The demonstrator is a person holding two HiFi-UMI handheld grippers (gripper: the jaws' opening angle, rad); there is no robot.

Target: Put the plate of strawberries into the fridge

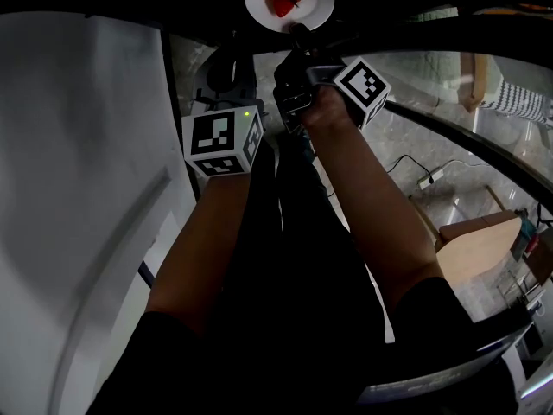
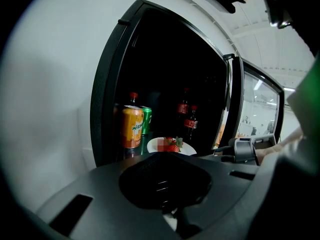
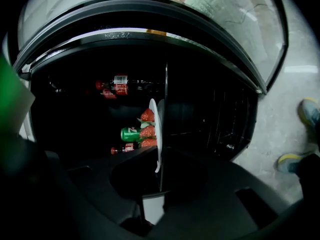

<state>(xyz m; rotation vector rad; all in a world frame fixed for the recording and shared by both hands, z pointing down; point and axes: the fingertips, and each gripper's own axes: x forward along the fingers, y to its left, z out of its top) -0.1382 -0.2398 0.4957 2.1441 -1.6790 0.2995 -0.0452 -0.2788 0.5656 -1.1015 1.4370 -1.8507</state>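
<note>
Two claws up at the open fridge (image 2: 102,94), the right claw (image 1: 298,31) pinching the near rim of the plate (image 1: 313,14). Plate inside the dark fridge with strawberries (image 1: 283,5) on it, near an orange can (image 2: 132,128) and a green can (image 2: 146,120), cola bottles (image 2: 189,124) further back. Left claw (image 2: 165,181) pressed together with nothing in it, held back outside the fridge, apart from the plate.
</note>
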